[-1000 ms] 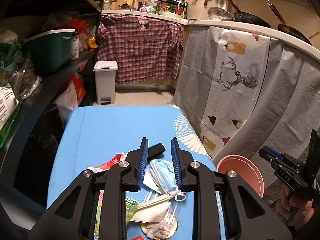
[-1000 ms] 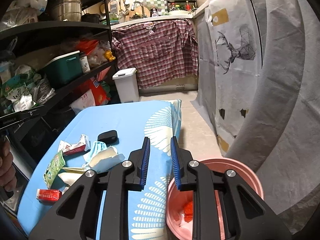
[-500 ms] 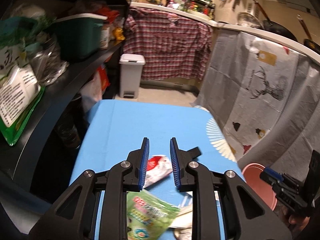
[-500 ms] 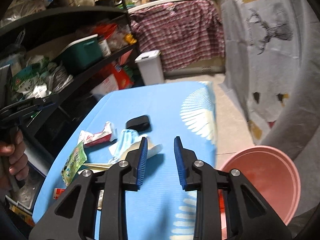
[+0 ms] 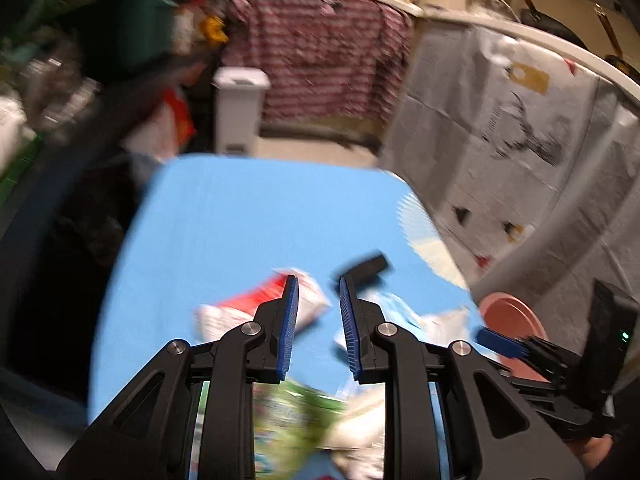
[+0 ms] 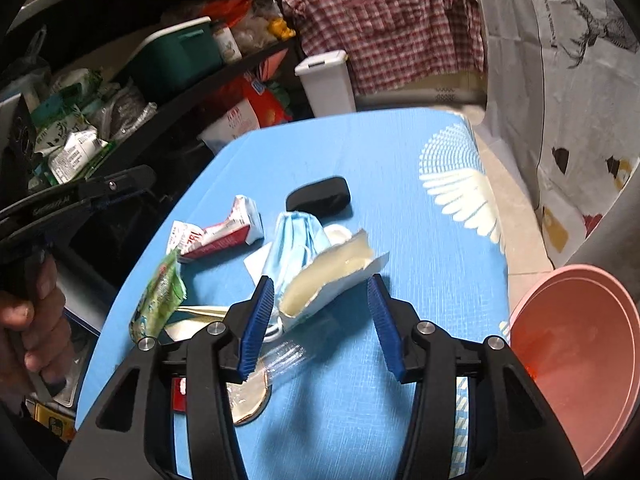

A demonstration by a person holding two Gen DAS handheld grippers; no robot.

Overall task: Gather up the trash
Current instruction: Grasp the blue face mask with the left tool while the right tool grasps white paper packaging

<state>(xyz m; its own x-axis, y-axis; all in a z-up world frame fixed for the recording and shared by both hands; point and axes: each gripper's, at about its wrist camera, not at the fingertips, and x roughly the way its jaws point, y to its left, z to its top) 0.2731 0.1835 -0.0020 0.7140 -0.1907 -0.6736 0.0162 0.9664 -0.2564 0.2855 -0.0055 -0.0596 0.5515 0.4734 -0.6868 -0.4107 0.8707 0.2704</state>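
The right gripper (image 6: pixel 320 320) has spread its jaws wide since half a second ago, when they stood only a little apart, and it has come down over the litter heap. Between the jaws, nearer the left one, lies a torn white wrapper (image 6: pixel 332 276) with a pale yellowish lining. That reads as the approach to a pick: nothing is clamped yet. The wrapper's long axis runs slantwise, from low beside the left jaw up and rightward toward the right jaw's tip, so it lies across the gap more than along it.

Just beyond the wrapper sits a crumpled blue face mask (image 6: pixel 298 236), then a black case (image 6: pixel 319 200). Left of the jaws lie a red-and-white carton (image 6: pixel 218 234) and a green snack packet (image 6: pixel 158 298); under the left jaw a clear plastic cup (image 6: pixel 280 360) lies on its side. To the right, off the edge of the blue table (image 6: pixel 420 320), stands the pink bucket (image 6: pixel 572 360).

The left gripper (image 5: pixel 318 322) hangs empty, jaws a little apart, and has swung back toward the heap; its view is blurred.
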